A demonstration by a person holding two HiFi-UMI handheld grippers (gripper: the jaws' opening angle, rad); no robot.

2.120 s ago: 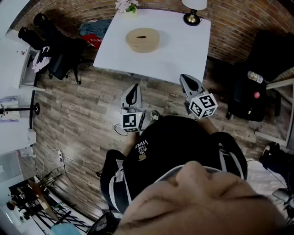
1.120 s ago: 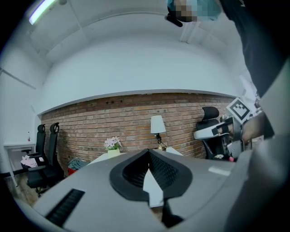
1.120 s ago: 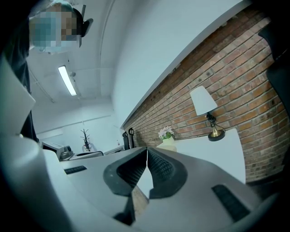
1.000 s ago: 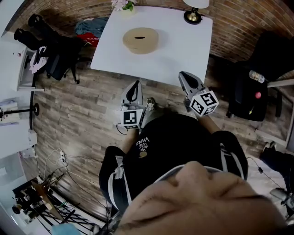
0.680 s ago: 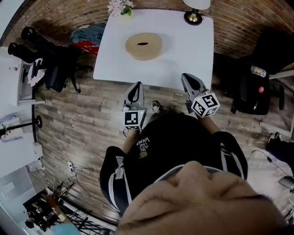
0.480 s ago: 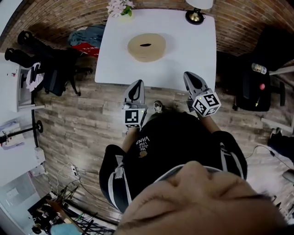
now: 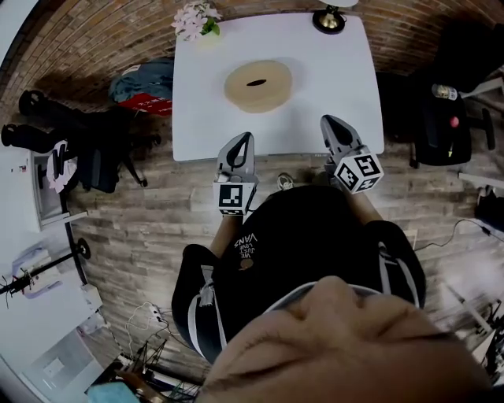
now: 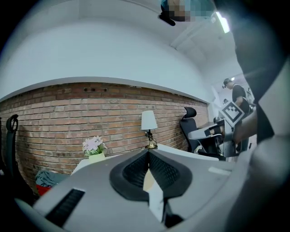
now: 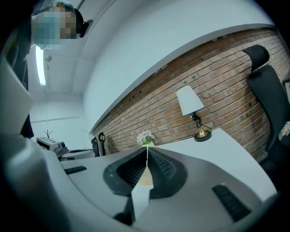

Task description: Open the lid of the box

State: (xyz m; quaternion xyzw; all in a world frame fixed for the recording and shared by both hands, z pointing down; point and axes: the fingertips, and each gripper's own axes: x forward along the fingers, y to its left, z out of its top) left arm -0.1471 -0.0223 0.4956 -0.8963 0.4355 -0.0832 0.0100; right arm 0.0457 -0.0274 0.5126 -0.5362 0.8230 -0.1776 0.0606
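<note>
A round tan box (image 7: 258, 85) with a dark slot in its lid sits near the middle of a white table (image 7: 346, 86). My left gripper (image 7: 244, 140) hovers at the table's near edge, jaws shut and empty. The right gripper (image 7: 328, 123) is just over the near edge further right, also shut and empty. Both are well short of the box. In the left gripper view a sliver of the tan box (image 8: 148, 180) shows through the pressed pads (image 8: 136, 170). The right gripper view shows the same box (image 9: 146, 178) behind its closed pads (image 9: 159, 168).
A flower pot (image 7: 193, 21) stands at the table's far left corner and a lamp (image 7: 329, 19) at the far right. A brick wall runs behind. Black chairs (image 7: 441, 118) and clothes (image 7: 142, 83) flank the table on a wooden floor.
The person has stepped toward the table. Both grippers, earlier over the floor, now reach its near edge. The jaws stayed shut.
</note>
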